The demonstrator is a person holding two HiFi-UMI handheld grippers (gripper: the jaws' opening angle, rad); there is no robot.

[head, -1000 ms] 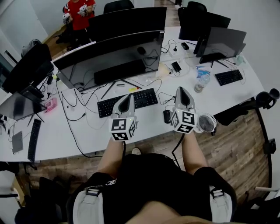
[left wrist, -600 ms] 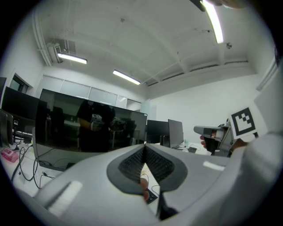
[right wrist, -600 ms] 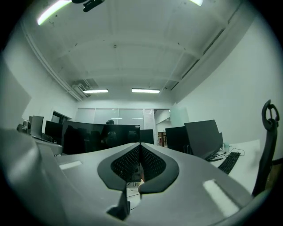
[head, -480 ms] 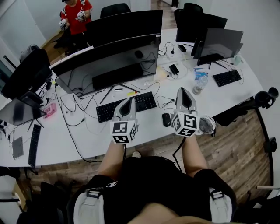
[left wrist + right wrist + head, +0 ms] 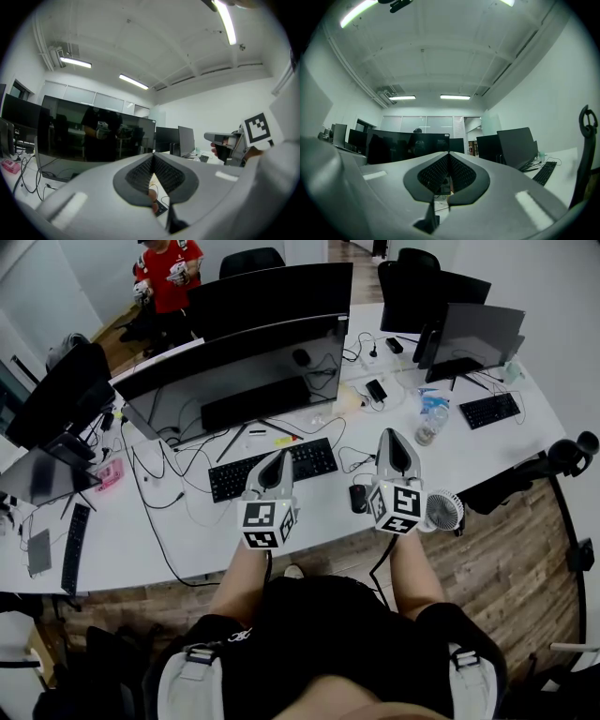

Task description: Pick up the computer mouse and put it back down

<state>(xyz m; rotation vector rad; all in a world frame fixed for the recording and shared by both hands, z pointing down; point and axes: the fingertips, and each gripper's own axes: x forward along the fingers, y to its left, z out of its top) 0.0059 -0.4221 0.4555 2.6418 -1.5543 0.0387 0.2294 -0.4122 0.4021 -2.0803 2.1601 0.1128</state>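
- Our right gripper [image 5: 449,154] has its jaws closed tip to tip and holds nothing — only a small gap lower down shows the desk beyond.
- Our left gripper [image 5: 153,157] is the same: jaws together at the tips, empty.
- In the head view we hold both above the near edge of the white desk [image 5: 169,531], side by side and apart, each pointing away from us toward the screens.
- The computer mouse [image 5: 357,498] lies on the desk between the two grippers — just beside the right one, in neither pair of jaws.
- A black keyboard [image 5: 272,465] sits under and beyond the left gripper's tip.
- A small white fan [image 5: 444,510] stands at the desk edge, just to the right of the right gripper.
- Farther out we see a wide curved monitor [image 5: 234,371] and a water bottle [image 5: 429,420] on the desk.
- A person in a red top [image 5: 167,268] stands at the far side of the desk.
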